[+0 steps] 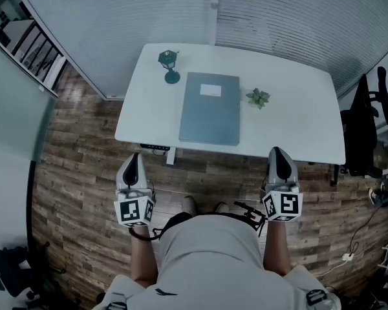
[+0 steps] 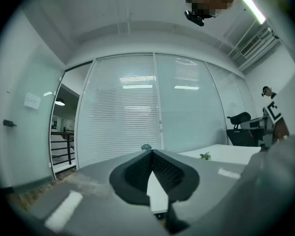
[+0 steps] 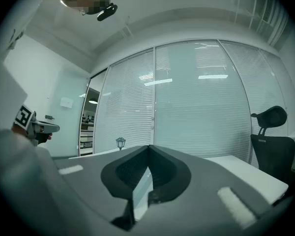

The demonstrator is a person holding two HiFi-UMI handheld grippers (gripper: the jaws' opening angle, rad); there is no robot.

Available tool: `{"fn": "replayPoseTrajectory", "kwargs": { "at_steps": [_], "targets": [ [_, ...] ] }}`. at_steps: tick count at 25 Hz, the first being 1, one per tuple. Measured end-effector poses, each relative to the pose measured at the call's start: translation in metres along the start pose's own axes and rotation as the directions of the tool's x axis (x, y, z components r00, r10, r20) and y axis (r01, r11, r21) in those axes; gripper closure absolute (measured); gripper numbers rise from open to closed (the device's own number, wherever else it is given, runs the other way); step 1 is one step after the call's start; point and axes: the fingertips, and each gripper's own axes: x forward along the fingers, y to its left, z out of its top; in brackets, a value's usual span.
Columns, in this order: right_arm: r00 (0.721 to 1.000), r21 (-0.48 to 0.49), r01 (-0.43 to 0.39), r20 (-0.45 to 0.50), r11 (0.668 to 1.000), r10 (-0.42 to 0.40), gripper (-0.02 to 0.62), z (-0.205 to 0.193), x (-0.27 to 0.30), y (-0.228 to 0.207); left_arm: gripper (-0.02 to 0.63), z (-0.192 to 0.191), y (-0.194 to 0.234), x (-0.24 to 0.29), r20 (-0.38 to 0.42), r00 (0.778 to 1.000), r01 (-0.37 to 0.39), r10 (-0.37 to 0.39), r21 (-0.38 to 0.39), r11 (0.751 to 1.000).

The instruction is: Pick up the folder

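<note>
A white, smooth bench [image 1: 297, 115] with rounded corners stands on a wood-plank floor [image 1: 77, 173]. The matte blue-grey rectangular folder [image 1: 210, 108] lies flat near the bench's middle, white label up, apparently untouched. The left gripper [image 1: 135, 156] and right gripper [image 1: 277, 150] hover short of the near edge, jaws pressed together on nothing. A small green lantern [image 1: 169, 66] and a leafy sprig [image 1: 258, 97] flank the folder.

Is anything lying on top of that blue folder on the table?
Only a small white label near the far edge of the folder. It lies closed, so its contents cannot be seen.
</note>
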Motion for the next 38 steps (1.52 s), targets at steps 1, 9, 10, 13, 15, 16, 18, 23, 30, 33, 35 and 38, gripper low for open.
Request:
{"fn": "replayPoseTrajectory", "kwargs": {
  "at_steps": [1,9,10,13,15,16,18,23,30,33,35,38],
  "targets": [
    [1.0,-0.002,0.0,-0.001,1.0,0.0,0.597,0.0,0.001,0.0,0.6,0.0,0.0,0.001,0.001,1.0,0.0,0.0,-0.001,1.0],
    [1.0,-0.001,0.0,0.001,1.0,0.0,0.597,0.001,0.002,0.0,0.6,-0.002,-0.001,0.0,0.0,1.0,0.002,-0.002,-0.005,1.0],
    [1.0,0.006,0.0,0.004,1.0,0.0,0.597,0.001,0.002,0.0,0.6,-0.002,-0.001,0.0,0.0,1.0,0.002,-0.002,-0.005,1.0],
    [1.0,0.053,0.003,0.015,0.999,-0.003,0.595,0.001,0.001,-0.002,0.6,-0.003,0.0,-0.001,0.0,1.0,0.001,-0.001,-0.005,1.0],
    [1.0,0.063,-0.004,0.016,0.998,0.003,0.595,0.0,0.001,-0.002,0.6,-0.004,-0.001,-0.001,0.0,1.0,0.0,0.0,-0.005,1.0],
    [1.0,0.06,-0.006,0.014,0.998,0.005,0.594,-0.001,0.001,-0.003,0.6,-0.005,-0.002,0.0,-0.001,1.0,0.001,-0.001,-0.005,1.0],
    [1.0,0.05,-0.005,0.009,0.999,0.005,0.595,-0.002,0.001,-0.004,0.6,-0.006,-0.004,0.001,-0.003,1.0,0.002,-0.002,-0.004,1.0],
    [1.0,0.046,-0.006,0.002,0.999,0.006,0.595,-0.003,0.005,-0.003,0.6,-0.006,-0.005,0.004,-0.004,1.0,0.007,-0.007,-0.006,1.0],
    [1.0,0.042,0.004,-0.009,0.999,-0.003,0.595,-0.002,0.009,0.0,0.6,-0.005,0.004,0.009,-0.009,1.0,0.008,-0.008,-0.01,1.0],
    [1.0,0.041,0.019,-0.017,0.999,-0.018,0.595,-0.004,0.015,0.003,0.6,-0.006,0.014,0.018,-0.009,1.0,0.013,-0.013,-0.007,1.0],
    [0.999,0.041,0.03,-0.022,0.999,-0.029,0.595,-0.004,0.02,0.007,0.6,-0.008,0.024,0.023,-0.012,1.0,0.014,-0.014,-0.009,1.0],
    [0.999,0.035,0.047,-0.027,0.998,-0.046,0.595,-0.002,0.027,0.014,0.6,-0.007,0.036,0.033,-0.012,1.0,0.028,-0.028,-0.013,1.0]
  ]
}}
